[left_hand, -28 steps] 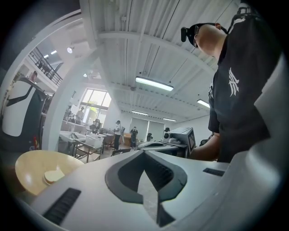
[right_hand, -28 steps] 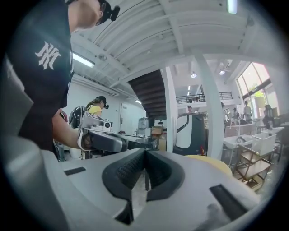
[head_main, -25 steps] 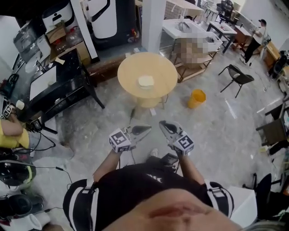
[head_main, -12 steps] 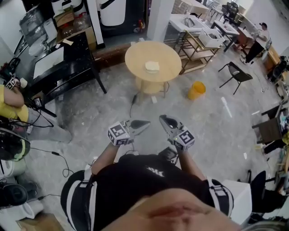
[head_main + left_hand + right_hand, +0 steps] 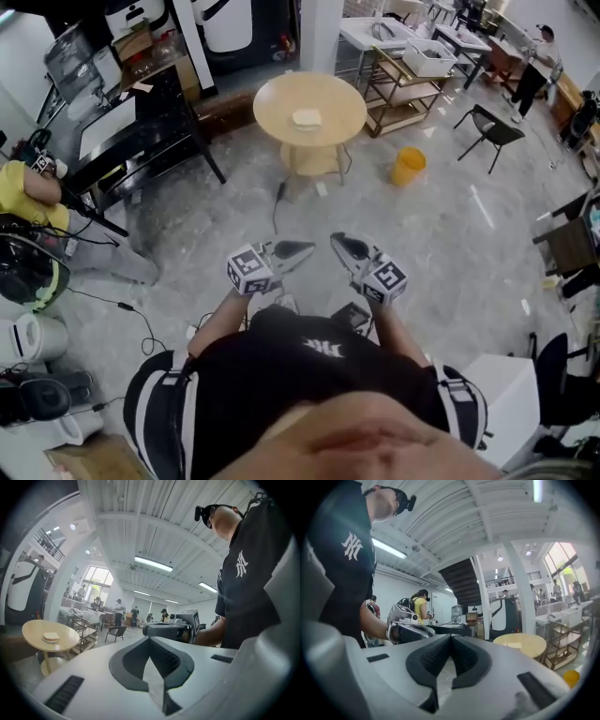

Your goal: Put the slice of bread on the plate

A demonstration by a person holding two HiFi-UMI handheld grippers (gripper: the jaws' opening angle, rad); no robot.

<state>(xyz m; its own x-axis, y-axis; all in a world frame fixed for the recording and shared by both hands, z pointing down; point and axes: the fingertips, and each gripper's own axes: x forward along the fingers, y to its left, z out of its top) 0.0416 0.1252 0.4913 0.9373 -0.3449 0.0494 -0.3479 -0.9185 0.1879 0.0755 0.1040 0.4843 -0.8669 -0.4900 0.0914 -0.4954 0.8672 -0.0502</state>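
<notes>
A pale slice of bread lies on a round wooden table across the floor, far ahead of me. In the left gripper view the slice of bread shows small at the far left; I cannot tell whether a plate is under it. My left gripper and right gripper are held side by side, level, in front of my body. Both are shut and hold nothing. Each gripper view shows its own closed jaws, left gripper and right gripper, with bare floor beyond.
A yellow bucket stands on the floor right of the table. A black desk is at the left, a metal rack and a black chair at the right. A person in yellow sits far left, with cables nearby.
The table with the bread has shifted upward in the head view and more floor shows before it. Both grippers stay shut and side by side.
</notes>
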